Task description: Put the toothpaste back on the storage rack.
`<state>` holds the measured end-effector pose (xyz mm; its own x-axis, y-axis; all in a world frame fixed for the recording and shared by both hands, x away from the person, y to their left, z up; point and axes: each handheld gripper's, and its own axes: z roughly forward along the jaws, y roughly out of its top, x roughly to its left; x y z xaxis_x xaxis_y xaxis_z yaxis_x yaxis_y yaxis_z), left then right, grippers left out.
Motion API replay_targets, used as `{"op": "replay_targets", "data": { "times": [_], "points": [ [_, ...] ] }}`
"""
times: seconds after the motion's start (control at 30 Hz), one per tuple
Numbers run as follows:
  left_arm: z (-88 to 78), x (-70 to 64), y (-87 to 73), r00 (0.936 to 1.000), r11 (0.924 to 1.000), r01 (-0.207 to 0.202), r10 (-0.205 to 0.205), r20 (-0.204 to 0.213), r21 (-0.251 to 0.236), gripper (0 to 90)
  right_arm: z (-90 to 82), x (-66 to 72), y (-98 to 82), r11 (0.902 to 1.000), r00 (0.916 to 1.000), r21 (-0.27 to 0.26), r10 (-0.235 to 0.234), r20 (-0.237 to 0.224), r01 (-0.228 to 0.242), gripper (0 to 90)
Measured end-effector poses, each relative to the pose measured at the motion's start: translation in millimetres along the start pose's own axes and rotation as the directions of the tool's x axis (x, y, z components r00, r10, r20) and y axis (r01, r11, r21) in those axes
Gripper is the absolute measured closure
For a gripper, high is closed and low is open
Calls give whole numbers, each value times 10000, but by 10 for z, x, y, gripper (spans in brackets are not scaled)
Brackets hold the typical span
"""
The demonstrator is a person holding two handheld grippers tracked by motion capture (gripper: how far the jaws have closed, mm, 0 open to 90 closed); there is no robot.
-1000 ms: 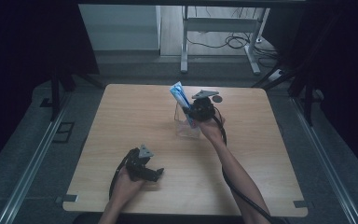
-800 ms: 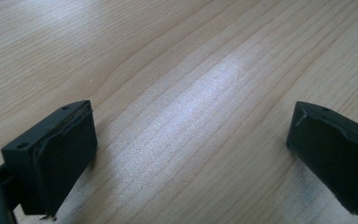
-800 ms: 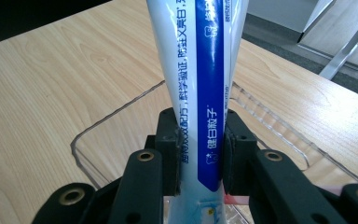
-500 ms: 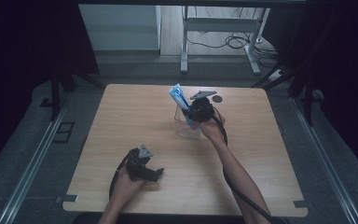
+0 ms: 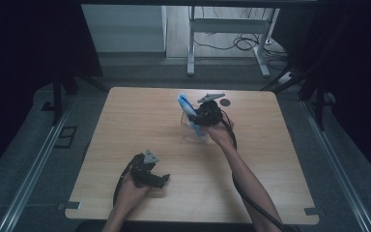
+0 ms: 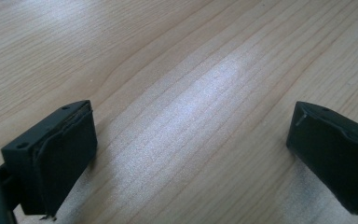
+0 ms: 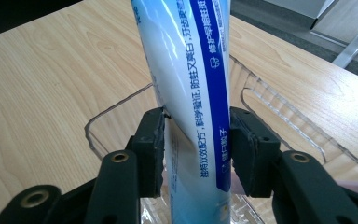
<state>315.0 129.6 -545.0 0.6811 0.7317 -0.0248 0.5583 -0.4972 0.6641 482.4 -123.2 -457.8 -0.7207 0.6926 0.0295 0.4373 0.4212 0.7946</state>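
Toothpaste tube (image 7: 193,93) stands leaning in a clear plastic container (image 7: 279,116) mid-table as the right gripper (image 7: 196,149) has just been easing its jaws apart around it, suggesting release; the left gripper (image 6: 191,154) rests spread, empty.

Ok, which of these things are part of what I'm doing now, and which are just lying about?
In the job: toothpaste tube, clear container it stands in.
Lying about: small dark disc on the table, metal frame and cables on the floor behind.
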Motion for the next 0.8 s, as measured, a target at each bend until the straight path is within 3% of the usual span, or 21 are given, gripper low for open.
{"op": "replay_targets", "data": {
  "times": [0.33, 0.8],
  "points": [
    [1, 0, -1, 10000, 10000, -2, 2, 6, -7, 17, -133, -7, 46, 9988, 9995, -376, 312, -83, -315, 527],
    [1, 1, 0, 10000, 10000, -5, 5, 6, -4, 17, -309, -21, 35, 9980, 9984, -433, 452, -339, -466, 489]
  ]
}}
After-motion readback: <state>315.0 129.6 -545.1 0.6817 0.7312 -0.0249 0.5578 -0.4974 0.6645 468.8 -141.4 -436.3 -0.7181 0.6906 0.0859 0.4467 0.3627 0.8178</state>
